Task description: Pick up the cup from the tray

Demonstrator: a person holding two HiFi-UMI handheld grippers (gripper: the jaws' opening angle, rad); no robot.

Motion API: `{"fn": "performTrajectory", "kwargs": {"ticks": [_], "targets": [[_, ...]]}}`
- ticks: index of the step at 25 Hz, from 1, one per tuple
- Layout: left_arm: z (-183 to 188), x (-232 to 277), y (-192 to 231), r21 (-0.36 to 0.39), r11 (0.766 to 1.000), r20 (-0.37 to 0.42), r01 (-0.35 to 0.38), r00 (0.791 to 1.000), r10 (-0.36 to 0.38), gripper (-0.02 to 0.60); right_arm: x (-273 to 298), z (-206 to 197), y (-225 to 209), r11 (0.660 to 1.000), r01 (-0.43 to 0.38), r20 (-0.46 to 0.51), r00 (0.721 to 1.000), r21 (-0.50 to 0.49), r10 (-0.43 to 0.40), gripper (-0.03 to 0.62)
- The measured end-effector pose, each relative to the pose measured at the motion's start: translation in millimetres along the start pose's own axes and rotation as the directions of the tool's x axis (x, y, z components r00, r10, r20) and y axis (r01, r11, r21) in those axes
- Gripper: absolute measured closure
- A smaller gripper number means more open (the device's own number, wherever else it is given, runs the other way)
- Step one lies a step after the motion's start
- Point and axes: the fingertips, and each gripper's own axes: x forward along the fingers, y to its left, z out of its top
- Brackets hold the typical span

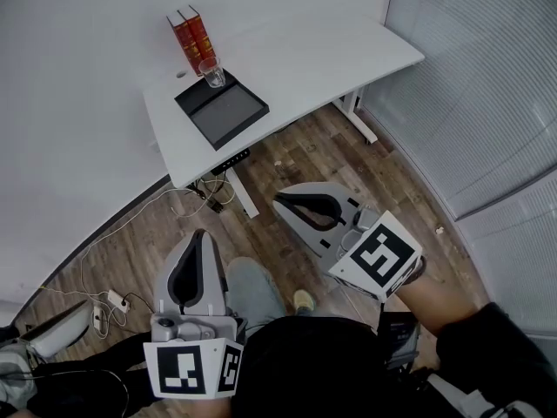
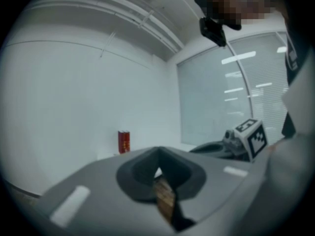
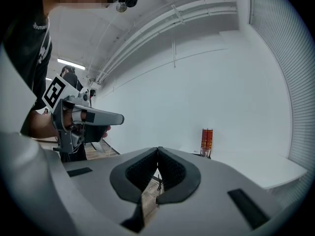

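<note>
A clear glass cup stands upright at the far corner of a black tray on a white table. Both grippers hang over the wooden floor, well short of the table. My left gripper is shut with nothing between its jaws, and its own view shows the tips meeting. My right gripper is also shut and empty. The right gripper view shows the cup small and far off, right of the jaw tips. The cup does not show in the left gripper view.
Two red books stand upright just behind the cup, also seen as red books. Cables and a power strip lie on the floor at left. A wall of blinds runs along the right. A wall backs the table.
</note>
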Motion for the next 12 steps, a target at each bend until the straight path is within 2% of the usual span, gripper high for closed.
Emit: {"fn": "performTrajectory", "kwargs": {"ticks": [6,12], "targets": [[-8,-2,-14,-0.013,1.0,-0.007,-0.023,1.0,0.023,0.581,-12,-8,-4,1.0,-0.019,0.011,1.0,-0.006,0.019,0.58],[-5,-4,-9,-0.018,1.0,-0.002,-0.02,1.0,0.02,0.581,-8,-4,0,1.0,-0.027,0.006,1.0,-0.016,0.027,0.579]]}}
